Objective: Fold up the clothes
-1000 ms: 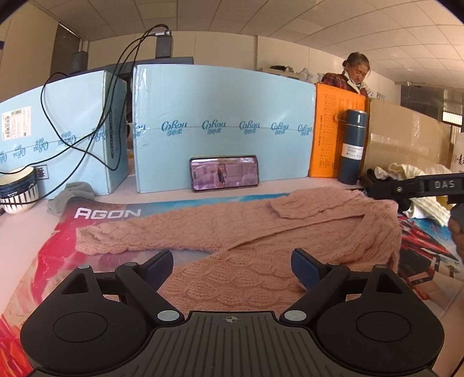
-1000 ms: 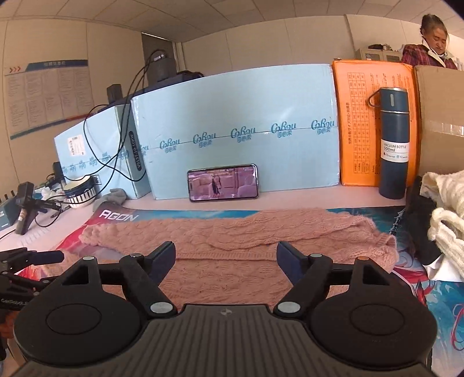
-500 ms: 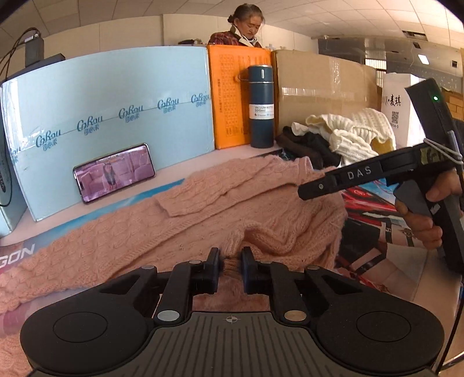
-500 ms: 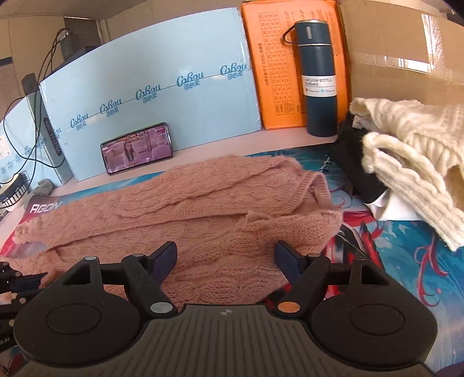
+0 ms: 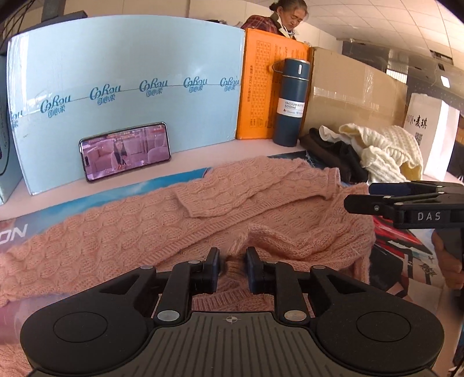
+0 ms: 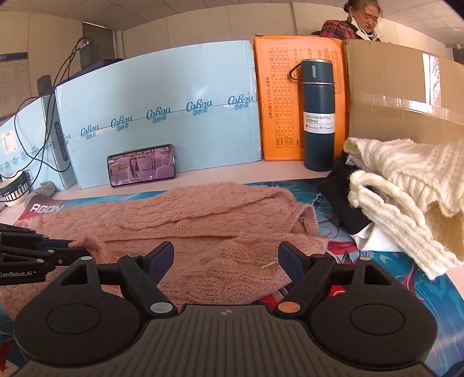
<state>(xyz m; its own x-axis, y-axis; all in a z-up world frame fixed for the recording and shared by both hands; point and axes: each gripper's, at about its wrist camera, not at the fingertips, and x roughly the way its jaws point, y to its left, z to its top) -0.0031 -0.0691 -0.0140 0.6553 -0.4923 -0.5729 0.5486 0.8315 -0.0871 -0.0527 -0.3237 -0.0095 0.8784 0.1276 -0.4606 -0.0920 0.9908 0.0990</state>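
A pink cable-knit sweater (image 5: 162, 229) lies spread on the printed desk mat, one sleeve folded across its body. It also shows in the right wrist view (image 6: 203, 220). My left gripper (image 5: 232, 269) is shut on a pinch of the sweater's near edge and holds it slightly raised. In the right wrist view it enters from the left, gripping the knit (image 6: 72, 246). My right gripper (image 6: 226, 255) is open and empty, low over the sweater's right part. In the left wrist view it reaches in from the right (image 5: 377, 197), above the sweater's right edge.
A pile of cream and black clothes (image 6: 406, 191) lies at the right. A blue vacuum bottle (image 6: 317, 116), a phone (image 6: 141, 165) playing video, light blue boxes (image 6: 162, 113), an orange box and a cardboard box (image 6: 406, 87) stand along the back. A person (image 5: 278, 17) sits behind.
My left gripper has closed on the sweater's near edge and swung to the right with it. My right gripper has moved down towards the sweater's right side and stays open.
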